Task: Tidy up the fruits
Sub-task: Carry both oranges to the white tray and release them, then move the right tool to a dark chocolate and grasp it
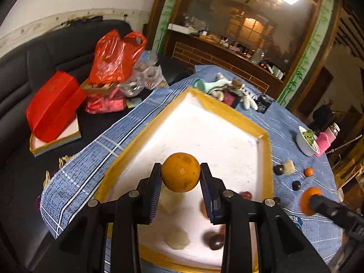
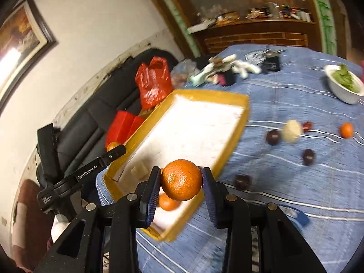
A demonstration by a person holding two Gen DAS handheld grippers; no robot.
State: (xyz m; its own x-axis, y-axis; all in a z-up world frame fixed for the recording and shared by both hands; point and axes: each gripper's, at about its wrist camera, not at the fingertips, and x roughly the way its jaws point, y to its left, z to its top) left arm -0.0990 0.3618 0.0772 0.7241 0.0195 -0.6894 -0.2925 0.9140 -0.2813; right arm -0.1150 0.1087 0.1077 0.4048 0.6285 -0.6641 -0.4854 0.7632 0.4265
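Note:
My left gripper [image 1: 180,173] is shut on an orange [image 1: 180,171] and holds it above the yellow-rimmed white tray [image 1: 265,154]. In the tray lie pale round fruits [image 1: 177,238], a dark fruit [image 1: 213,241] and an orange one partly hidden by a finger. My right gripper [image 2: 181,179] is shut on a tangerine [image 2: 181,179] above the tray's near corner [image 2: 236,134]; it also shows in the left wrist view [image 1: 310,201]. Another orange fruit [image 2: 168,202] lies in the tray below it. Dark fruits [image 2: 308,157], a pale fruit [image 2: 292,130] and a small orange [image 2: 347,130] lie on the blue cloth.
A white bowl of greens [image 2: 341,86] stands at the far right of the table. Toys and small items [image 2: 227,68] lie at the far edge. A black sofa [image 1: 56,52] with red bags [image 1: 113,54] and boxes is left of the table.

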